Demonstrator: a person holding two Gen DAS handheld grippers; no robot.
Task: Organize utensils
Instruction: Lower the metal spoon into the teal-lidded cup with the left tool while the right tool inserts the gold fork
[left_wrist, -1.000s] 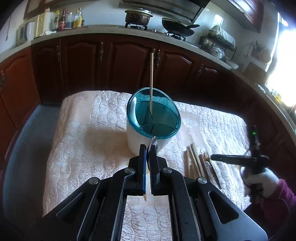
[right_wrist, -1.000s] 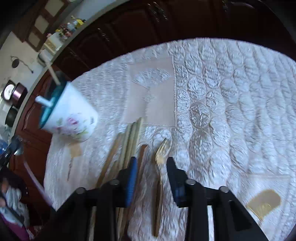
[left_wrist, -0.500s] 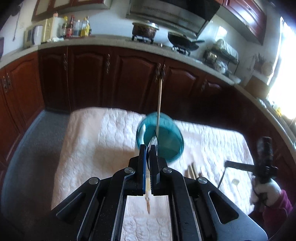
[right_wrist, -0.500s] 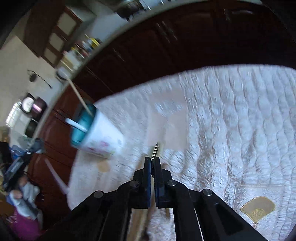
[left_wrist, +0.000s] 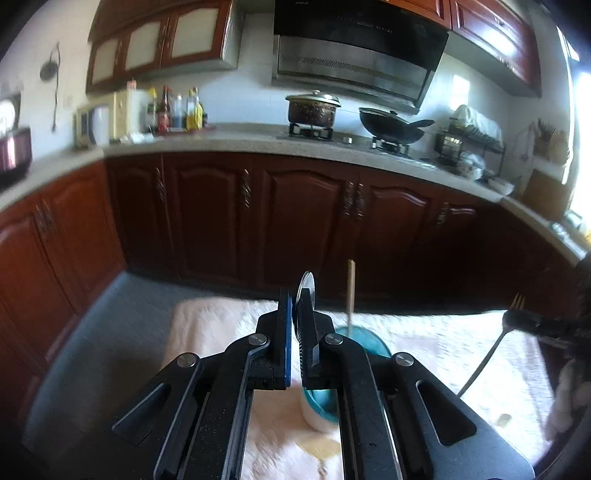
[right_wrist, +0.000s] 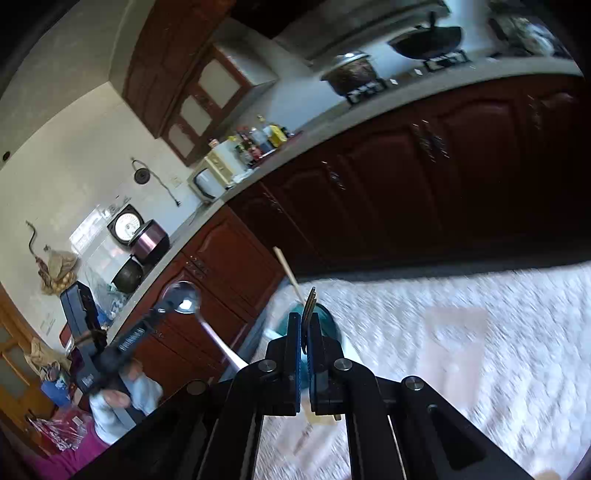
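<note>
Left wrist view: my left jaws (left_wrist: 295, 306), clamped on a spoon (left_wrist: 306, 286), have risen above the holder (left_wrist: 364, 341) on the bench (left_wrist: 210, 325). Right wrist view: my right jaws (right_wrist: 304, 328), open a second ago, now grip the fork (right_wrist: 309, 301); only here the spoon's bowl shows face-on.

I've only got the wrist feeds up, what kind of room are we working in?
A home kitchen, most likely: a gas stove with a lidded pot and a wok under a range hood, dark red wood cabinets, condiment bottles on the counter.
</note>
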